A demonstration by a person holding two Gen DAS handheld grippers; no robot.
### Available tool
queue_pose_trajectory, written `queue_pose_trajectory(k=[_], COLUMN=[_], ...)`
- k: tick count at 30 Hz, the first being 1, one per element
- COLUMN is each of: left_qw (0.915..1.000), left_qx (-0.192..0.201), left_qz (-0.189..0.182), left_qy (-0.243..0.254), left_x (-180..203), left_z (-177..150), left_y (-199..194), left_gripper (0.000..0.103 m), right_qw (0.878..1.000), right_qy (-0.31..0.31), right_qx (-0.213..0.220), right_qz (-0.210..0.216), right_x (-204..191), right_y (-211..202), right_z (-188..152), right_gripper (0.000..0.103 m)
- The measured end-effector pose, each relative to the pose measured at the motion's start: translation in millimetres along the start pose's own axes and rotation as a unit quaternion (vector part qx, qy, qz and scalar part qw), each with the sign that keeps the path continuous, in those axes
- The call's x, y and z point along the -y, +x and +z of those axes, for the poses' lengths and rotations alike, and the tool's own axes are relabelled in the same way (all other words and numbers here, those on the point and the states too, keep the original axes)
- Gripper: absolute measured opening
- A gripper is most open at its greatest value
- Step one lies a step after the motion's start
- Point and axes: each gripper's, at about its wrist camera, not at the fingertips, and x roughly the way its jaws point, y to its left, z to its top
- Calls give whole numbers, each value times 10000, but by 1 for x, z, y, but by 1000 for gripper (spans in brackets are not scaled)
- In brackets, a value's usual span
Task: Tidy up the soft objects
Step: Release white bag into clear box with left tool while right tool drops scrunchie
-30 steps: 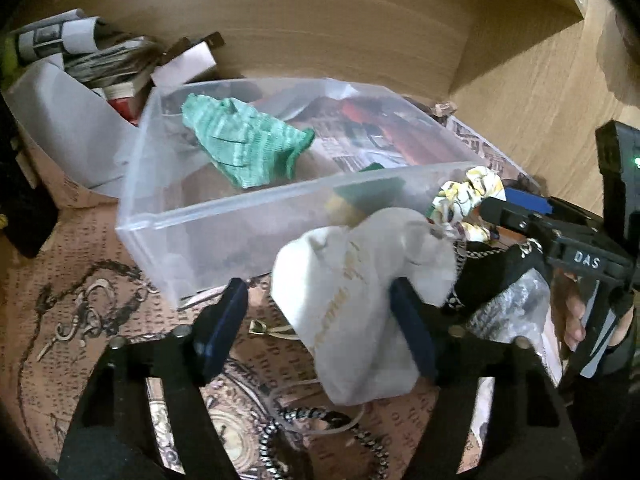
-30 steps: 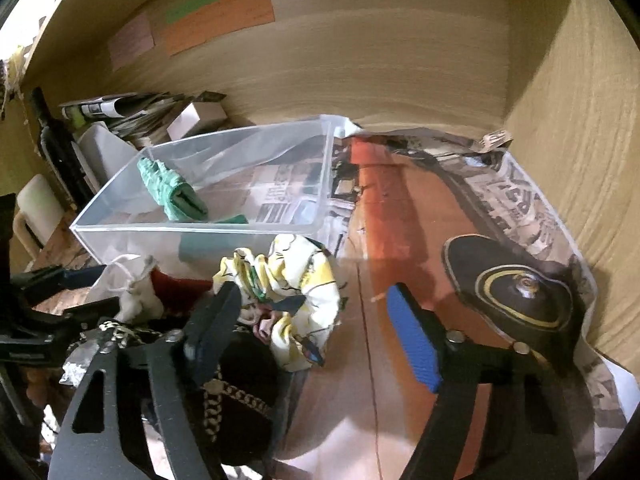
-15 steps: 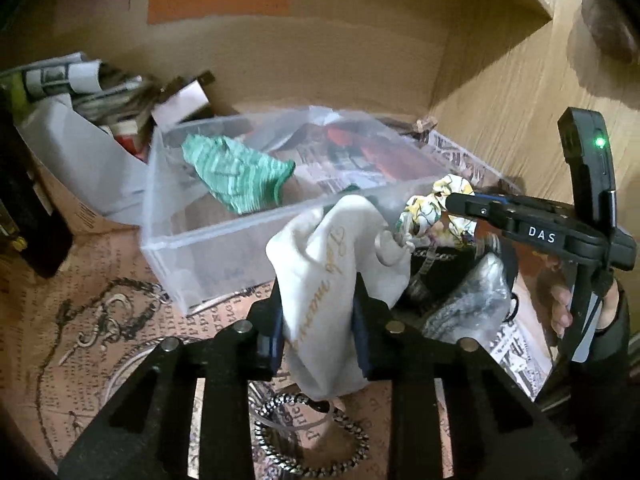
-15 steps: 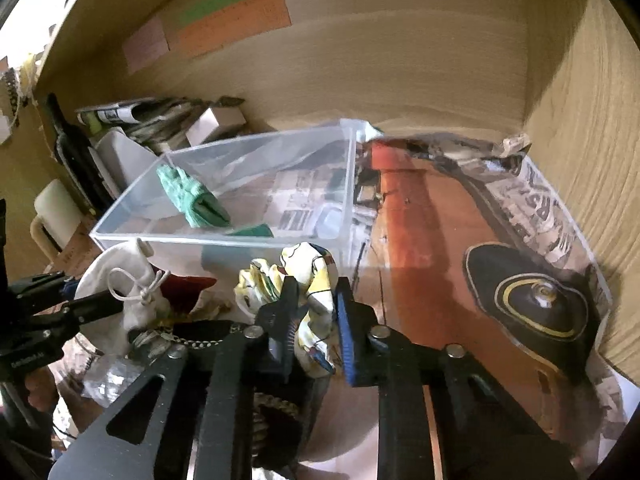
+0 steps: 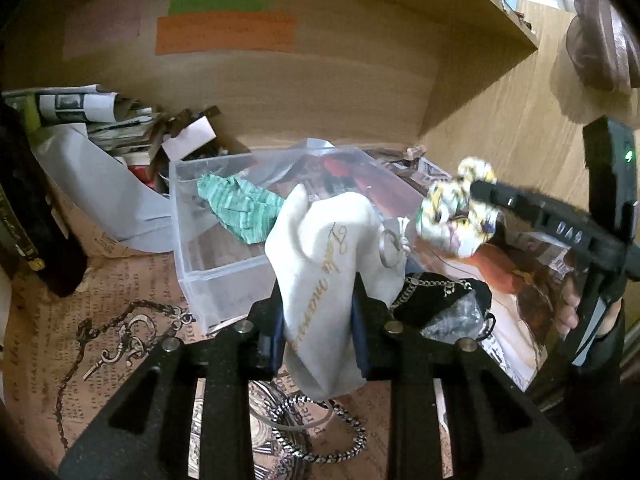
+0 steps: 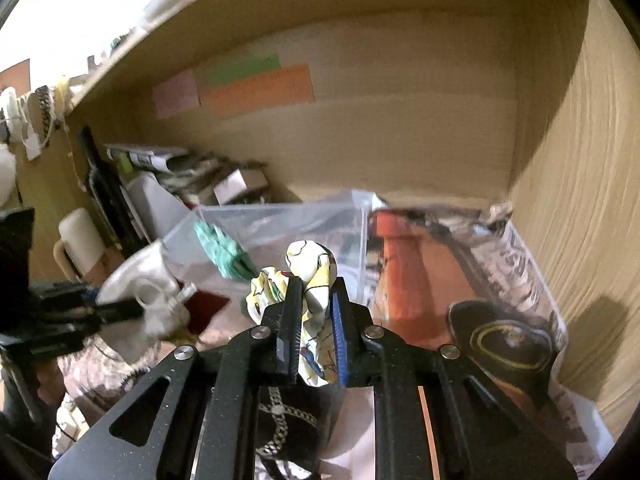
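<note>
My left gripper [image 5: 318, 280] is shut on a cream drawstring pouch [image 5: 320, 256] with gold lettering, lifted off the table in front of the clear plastic bin [image 5: 224, 280]. A green knitted cloth [image 5: 236, 204] lies inside that bin. My right gripper [image 6: 316, 284] is shut on a yellow-and-white patterned scrunchie [image 6: 312, 264], also raised, near the bin's [image 6: 280, 220] right front corner. In the left wrist view the scrunchie [image 5: 448, 216] hangs from the right gripper's tips at the right. In the right wrist view the pouch [image 6: 140, 280] shows blurred at the left.
A black pouch with a chain [image 5: 436, 292] and a crinkled foil bag [image 5: 452, 316] lie below the grippers. A beaded bracelet [image 5: 320, 428] and a metal chain [image 5: 120, 344] rest on printed paper. Papers and a box [image 5: 100, 120] crowd the back left. A black dish [image 6: 504, 340] sits right.
Both grippers went from open to shut, the left on the cream pouch, the right on the scrunchie. Both then lifted their items off the table, toward the bin's height.
</note>
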Motion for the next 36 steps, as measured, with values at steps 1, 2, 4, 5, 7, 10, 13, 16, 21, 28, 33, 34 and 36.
queue_pose_trajectory(k=[1,2,4,5,7,10,13,16,21,28,33,34,36], left_qw=[10000,10000,9998,9996,9994,9993,9996,9997,9998,9992,9971,9967,9954], left_qx=[-25,-52,-148,-183,-231,-226,-159,-155,-109,202,578,634,765], left_qz=[-17,-49,-158,-193,-263,-280,-212,-172,-93,164,431,455,553], left_qy=[19,28,19,12,19,42,21,-17,-155,-309,-226,-218,-176], left_x=[1,1,2,2,5,7,4,-1,-13,-30,-35,-35,-36], left_z=[0,0,-1,-1,-1,0,1,1,0,16,40,44,53], left_y=[2,4,11,13,17,20,19,18,11,-10,-23,-23,-23], left_gripper=[27,27,27,27,27,28,29,29,29,29,29,29,29], right_qw=[10000,9999,9998,9998,9994,9982,9965,9955,9954,9971,9983,9984,9983], right_qy=[-21,-53,-133,-174,-293,-465,-607,-651,-618,-581,-558,-547,-524], right_qx=[54,94,95,69,-34,-273,-480,-603,-674,-399,66,124,239], right_qz=[21,42,76,116,180,278,308,323,280,287,143,118,46], right_x=[-2,-5,-12,-15,-22,-33,-40,-41,-39,-36,-33,-32,-31], right_y=[-1,-1,4,7,16,32,44,49,51,33,15,14,14], right_z=[3,5,9,9,8,2,-6,-10,-13,0,24,28,37], right_gripper=[13,13,13,13,13,13,13,13,13,13,13,13,13])
